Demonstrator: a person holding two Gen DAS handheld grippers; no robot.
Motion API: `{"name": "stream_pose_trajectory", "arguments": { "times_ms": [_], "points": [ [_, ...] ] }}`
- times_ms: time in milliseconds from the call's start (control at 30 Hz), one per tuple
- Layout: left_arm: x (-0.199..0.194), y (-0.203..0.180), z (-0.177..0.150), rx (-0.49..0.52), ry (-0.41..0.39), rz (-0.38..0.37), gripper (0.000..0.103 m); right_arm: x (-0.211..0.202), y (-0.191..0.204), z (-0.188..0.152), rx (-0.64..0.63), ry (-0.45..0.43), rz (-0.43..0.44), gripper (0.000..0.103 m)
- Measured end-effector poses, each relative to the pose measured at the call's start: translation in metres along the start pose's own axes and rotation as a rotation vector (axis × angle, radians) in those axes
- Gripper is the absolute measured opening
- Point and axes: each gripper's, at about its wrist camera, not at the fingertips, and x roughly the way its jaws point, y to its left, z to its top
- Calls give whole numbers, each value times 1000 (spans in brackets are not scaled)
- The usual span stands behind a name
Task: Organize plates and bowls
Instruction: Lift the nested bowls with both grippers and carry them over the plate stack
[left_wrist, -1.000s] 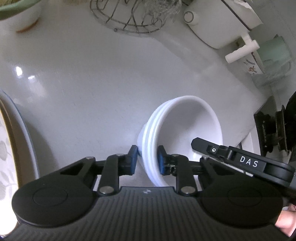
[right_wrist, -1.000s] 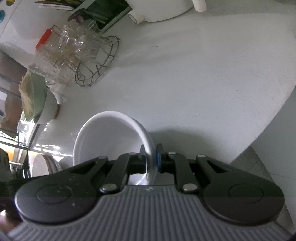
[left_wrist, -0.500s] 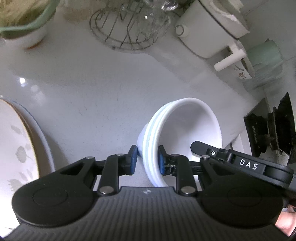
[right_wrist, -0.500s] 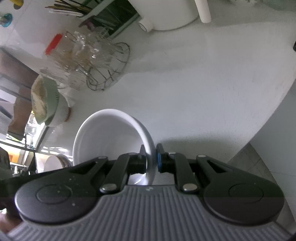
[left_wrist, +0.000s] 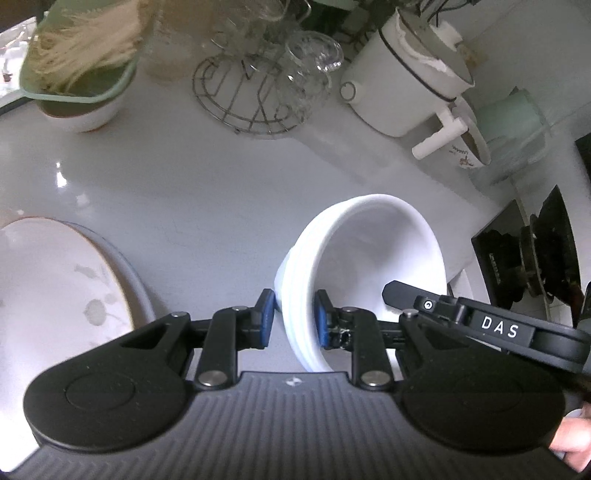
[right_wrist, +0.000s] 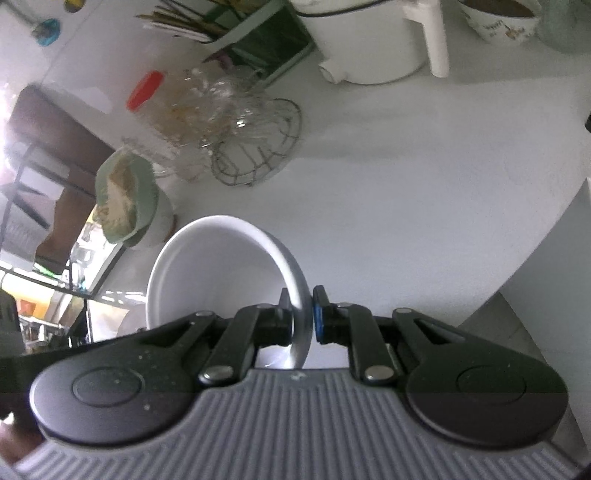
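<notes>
A stack of white bowls (left_wrist: 369, 258) is held tilted above the white counter (left_wrist: 184, 192). My left gripper (left_wrist: 293, 319) is shut on the stack's rim near its left side. My right gripper (right_wrist: 300, 317) is shut on the rim of the same white bowl stack (right_wrist: 221, 273) at the opposite side; its black body shows at the right of the left wrist view (left_wrist: 480, 325). A floral plate (left_wrist: 55, 295) with a gold rim lies on the counter at the left.
At the back stand a green-rimmed bowl of noodles (left_wrist: 77, 77), a wire rack with glass cups (left_wrist: 266, 85), a white electric pot (left_wrist: 406, 81) and a patterned bowl (left_wrist: 469, 147). A gas stove (left_wrist: 543, 251) is at the right. The counter edge (right_wrist: 535, 236) curves at the right.
Both grippers have lifted and tilted with the bowl stack. More of the back of the counter and the floral plate have come into view.
</notes>
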Motion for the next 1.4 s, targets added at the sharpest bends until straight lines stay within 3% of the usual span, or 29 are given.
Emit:
{"name": "stream_pose_trajectory", "arguments": {
  "times_ms": [300,900,1167,1400],
  "points": [
    [-35,37,-10,-41,-16,-37,27,-5,39,-13,-57,-31,11,14],
    [-99,146,-45,-104,-89,-6,27,25,126,-77,-103,-20,73,15],
    [-103,187,-57,-160,-98,23,27,51,158,-93,-123,20,76,16],
    [-83,210,-55,-189,-68,41,27,79,171,-98,-145,68,31,16]
  ]
}}
